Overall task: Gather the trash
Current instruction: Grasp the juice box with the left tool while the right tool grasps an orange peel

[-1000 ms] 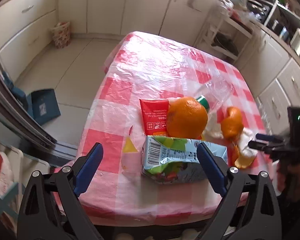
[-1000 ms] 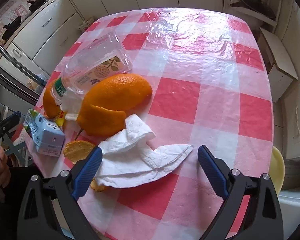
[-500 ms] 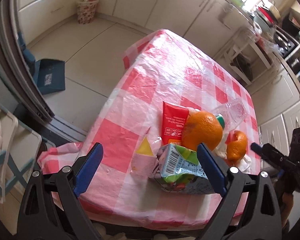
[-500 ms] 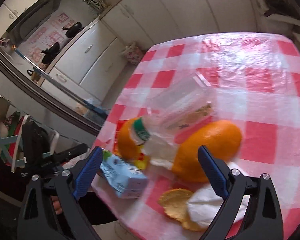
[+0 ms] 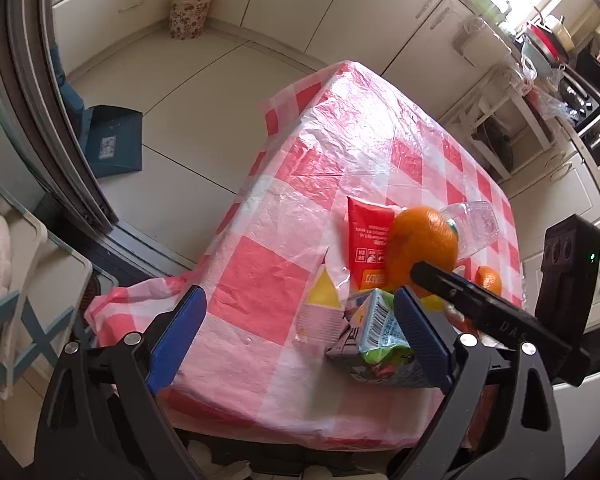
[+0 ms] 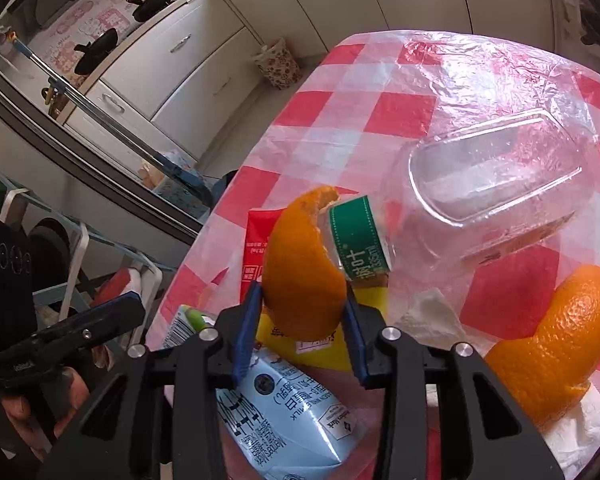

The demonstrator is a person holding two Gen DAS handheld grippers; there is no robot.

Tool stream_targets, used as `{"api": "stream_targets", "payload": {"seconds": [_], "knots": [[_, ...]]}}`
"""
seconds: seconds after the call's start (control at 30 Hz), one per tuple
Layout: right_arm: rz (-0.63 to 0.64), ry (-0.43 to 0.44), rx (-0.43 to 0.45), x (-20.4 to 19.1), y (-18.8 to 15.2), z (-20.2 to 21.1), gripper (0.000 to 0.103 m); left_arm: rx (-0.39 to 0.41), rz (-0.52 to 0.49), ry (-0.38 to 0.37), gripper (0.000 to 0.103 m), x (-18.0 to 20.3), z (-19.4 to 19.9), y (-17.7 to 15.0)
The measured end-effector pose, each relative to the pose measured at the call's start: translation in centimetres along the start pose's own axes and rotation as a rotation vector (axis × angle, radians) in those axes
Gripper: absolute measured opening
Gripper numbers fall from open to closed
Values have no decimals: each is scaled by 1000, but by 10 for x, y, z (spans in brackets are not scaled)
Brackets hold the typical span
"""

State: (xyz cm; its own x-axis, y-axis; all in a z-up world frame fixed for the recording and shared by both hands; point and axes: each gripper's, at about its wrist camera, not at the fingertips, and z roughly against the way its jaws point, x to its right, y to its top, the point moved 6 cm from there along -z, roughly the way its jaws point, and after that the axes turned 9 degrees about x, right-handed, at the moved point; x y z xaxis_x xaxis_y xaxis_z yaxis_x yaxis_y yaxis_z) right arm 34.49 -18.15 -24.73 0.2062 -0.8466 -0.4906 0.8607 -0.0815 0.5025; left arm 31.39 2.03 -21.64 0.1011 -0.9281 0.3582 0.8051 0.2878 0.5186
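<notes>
The right tongs (image 6: 303, 316) are clenched on a curved piece of orange peel (image 6: 304, 272), dimpled outside, its lower edge hidden between the blue pads (image 6: 247, 330). Just behind the peel lies a clear, crumpled plastic bottle (image 6: 496, 196) with a green label; a flat red packet (image 6: 256, 252) peeks out at the tongs' left, mostly covered. Below the tongs sits a pale blue milk carton (image 6: 288, 408), partly blocked by the black frame. To the right, a second orange peel (image 6: 560, 340) rests on crinkled white tissue (image 6: 436, 312), cut off by the rim. The left tongs (image 5: 296, 336) are released, hovering at the near edge of the red-and-white checked, plastic-covered table (image 5: 260, 280), the carton beside their right pad.
</notes>
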Motion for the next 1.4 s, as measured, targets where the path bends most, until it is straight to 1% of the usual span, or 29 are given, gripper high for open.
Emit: {"api": "stream_targets", "payload": {"seconds": [0.03, 0.1, 0.2, 0.27, 0.33, 0.37, 0.4, 0.47, 0.5, 0.67, 0.7, 0.73, 0.77, 0.8, 0.83, 0.9, 0.93, 0.97, 1.0, 1.03, 1.07, 1.1, 1.13, 1.17, 1.2, 1.23, 1.3, 1.33, 1.4], "knots": [[-8, 13, 16, 0, 2, 2, 30, -3, -21, -1, 91, 2, 1, 0], [-34, 49, 45, 0, 7, 9, 28, -12, -91, -13, 91, 9, 3, -2], [-61, 110, 67, -1, 12, 25, 27, -39, -242, -44, 91, 27, 5, -11], [-74, 141, 76, 1, 13, 36, 27, -43, -343, -39, 91, 40, 5, -21], [-79, 161, 54, 6, 9, 44, 28, -27, -445, -18, 91, 53, 6, -29], [-68, 145, 38, 11, 7, 47, 29, -27, -486, -13, 91, 58, 5, -33], [-48, 103, 34, 13, 5, 48, 31, -28, -516, -6, 91, 63, 4, -36], [13, -11, 41, 23, 2, 55, 31, -31, -561, 7, 91, 69, 2, -41], [31, -34, 39, 26, 1, 59, 31, -33, -573, 5, 91, 72, 1, -42], [34, -29, 67, 39, -1, 80, 31, -16, -588, 4, 91, 78, 3, -40], [26, -14, 75, 40, -1, 83, 35, -9, -598, -7, 91, 81, 4, -39], [20, -5, 79, 40, -1, 84, 55, -2, -621, -11, 91, 85, 5, -39], [18, -6, 87, 40, 0, 85, 64, 15, -683, -14, 91, 93, 7, -39], [23, -6, 103, 38, 2, 85, 67, 29, -736, -12, 91, 100, 8, -40], [28, -6, 102, 35, 2, 82, 67, 43, -823, -10, 92, 108, 8, -42], [38, -17, 80, 30, 0, 68, 67, 54, -948, -16, 92, 120, 6, -45], [42, -31, 72, 29, -2, 60, 67, 44, -987, -30, 92, 124, 2, -45], [42, -33, 61, 28, -4, 52, 67, 15, -1021, -60, 92, 126, -4, -46], [40, -33, 49, 27, -6, 47, 66, -4, -1046, -74, 92, 127, -9, -46], [42, -40, 35, 27, -9, 40, 57, -23, -1075, -77, 92, 127, -16, -46], [46, -47, 22, 26, -11, 36, 51, -42, -1094, -81, 92, 127, -22, -48], [52, -65, 13, 28, -13, 35, 42, -59, -1101, -85, 92, 126, -26, -49], [52, -65, 18, 28, -13, 37, 36, -78, -1096, -89, 92, 126, -29, -52], [56, -61, 17, 28, -13, 39, 35, -103, -1092, -90, 92, 124, -31, -54], [65, -64, 22, 27, -12, 42, 30, -124, -1093, -106, 92, 123, -30, -59], [74, -68, 29, 27, -12, 46, 28, -148, -1089, -137, 92, 124, -27, -64], [86, -72, 36, 25, -12, 52, 27, -235, -1039, -228, 90, 123, -19, -75], [97, -84, 34, 25, -12, 54, 27, -283, -1007, -276, 87, 123, -13, -79], [129, -124, 29, 26, -13, 56, 29, -301, -998, -317, 86, 122, -4, -84]]}}
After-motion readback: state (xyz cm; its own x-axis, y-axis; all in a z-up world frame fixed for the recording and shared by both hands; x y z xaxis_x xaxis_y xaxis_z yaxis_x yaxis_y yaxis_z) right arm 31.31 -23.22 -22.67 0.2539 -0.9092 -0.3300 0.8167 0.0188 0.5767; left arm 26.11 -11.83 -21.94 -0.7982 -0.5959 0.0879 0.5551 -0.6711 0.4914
